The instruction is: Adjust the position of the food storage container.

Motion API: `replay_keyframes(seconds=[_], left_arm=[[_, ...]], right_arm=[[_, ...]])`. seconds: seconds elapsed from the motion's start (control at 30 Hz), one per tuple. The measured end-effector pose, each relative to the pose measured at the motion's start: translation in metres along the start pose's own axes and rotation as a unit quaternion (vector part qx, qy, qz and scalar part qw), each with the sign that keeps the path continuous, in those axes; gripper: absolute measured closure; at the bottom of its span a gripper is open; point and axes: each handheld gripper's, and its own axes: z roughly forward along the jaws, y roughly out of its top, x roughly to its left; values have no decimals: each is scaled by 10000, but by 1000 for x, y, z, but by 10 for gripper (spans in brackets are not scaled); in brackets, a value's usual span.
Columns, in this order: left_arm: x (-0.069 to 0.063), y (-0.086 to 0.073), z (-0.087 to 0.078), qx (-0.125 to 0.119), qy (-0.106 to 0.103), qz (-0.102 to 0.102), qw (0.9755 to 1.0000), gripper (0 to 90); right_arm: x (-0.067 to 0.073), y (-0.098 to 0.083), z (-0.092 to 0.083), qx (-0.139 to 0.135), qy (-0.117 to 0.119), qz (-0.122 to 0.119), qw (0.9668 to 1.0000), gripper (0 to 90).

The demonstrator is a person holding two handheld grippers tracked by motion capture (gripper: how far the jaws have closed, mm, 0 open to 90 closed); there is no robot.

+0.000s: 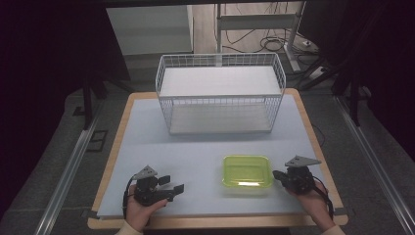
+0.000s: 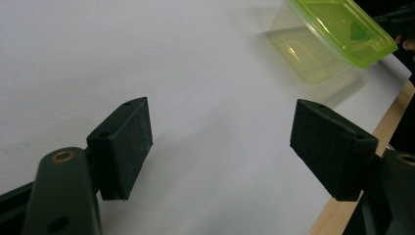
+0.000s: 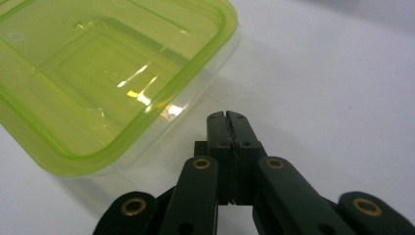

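A clear plastic box with a lime-green lid [image 1: 247,172] sits on the white table top near the front right. My right gripper [image 1: 278,175] is just right of it, jaws pressed together with nothing between them; in the right gripper view its tips [image 3: 228,117] rest close beside the box's corner [image 3: 112,73], a small gap apart. My left gripper [image 1: 172,185] lies at the front left, held in a hand, jaws wide open over bare table [image 2: 220,142]. From the left gripper view the box [image 2: 337,34] shows far off.
A white wire basket [image 1: 219,93] stands at the back middle of the table. The wooden table edge [image 1: 215,221] runs along the front. Dark floor, rails and cables surround the table.
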Motion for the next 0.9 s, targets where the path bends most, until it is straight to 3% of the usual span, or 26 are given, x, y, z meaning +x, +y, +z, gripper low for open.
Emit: replay_keyframes(seconds=[0.9], left_arm=[[1, 0, 0, 26, -3, 15, 10000, 231]], right_arm=[[25, 21, 21, 76, -110, -520, 9986, 898]])
